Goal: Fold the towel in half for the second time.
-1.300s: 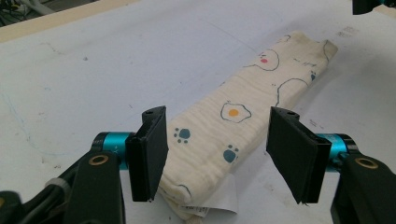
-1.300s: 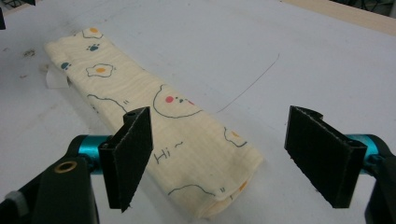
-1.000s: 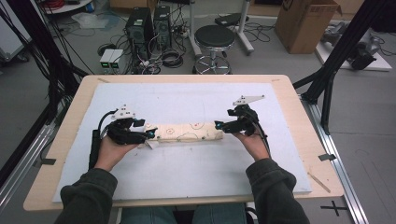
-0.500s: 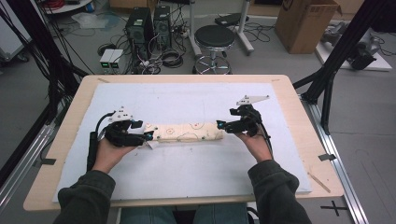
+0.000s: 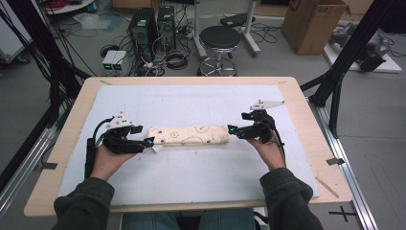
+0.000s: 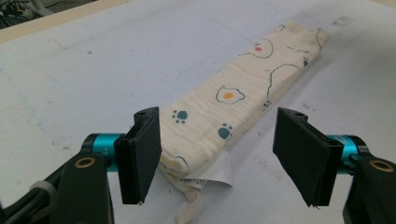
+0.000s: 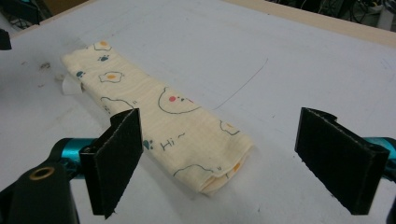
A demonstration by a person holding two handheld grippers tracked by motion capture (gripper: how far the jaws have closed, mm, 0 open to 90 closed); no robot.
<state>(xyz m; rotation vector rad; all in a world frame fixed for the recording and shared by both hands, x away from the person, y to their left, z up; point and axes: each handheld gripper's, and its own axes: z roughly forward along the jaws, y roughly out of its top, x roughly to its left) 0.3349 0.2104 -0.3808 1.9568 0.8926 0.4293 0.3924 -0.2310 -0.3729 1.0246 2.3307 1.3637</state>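
A folded cream cloth (image 5: pixel 189 136) printed with bears, eggs and paw marks lies as a long strip across the white mat. My left gripper (image 5: pixel 149 142) is at its left end. Its jaws have just been opening and now stand wide (image 6: pixel 219 156), with the cloth's tagged end (image 6: pixel 205 135) between them but untouched by the pads. My right gripper (image 5: pixel 231 129) is at the right end, open (image 7: pixel 233 158). The cloth's end (image 7: pixel 154 112) lies near its left pad, touching neither pad.
The white mat (image 5: pixel 201 100) covers most of the wooden table (image 5: pixel 306 143). A small wooden stick (image 5: pixel 327 187) lies near the table's right front corner. Beyond the far edge stand a stool (image 5: pixel 219 38), computer towers and a cardboard box (image 5: pixel 311 24).
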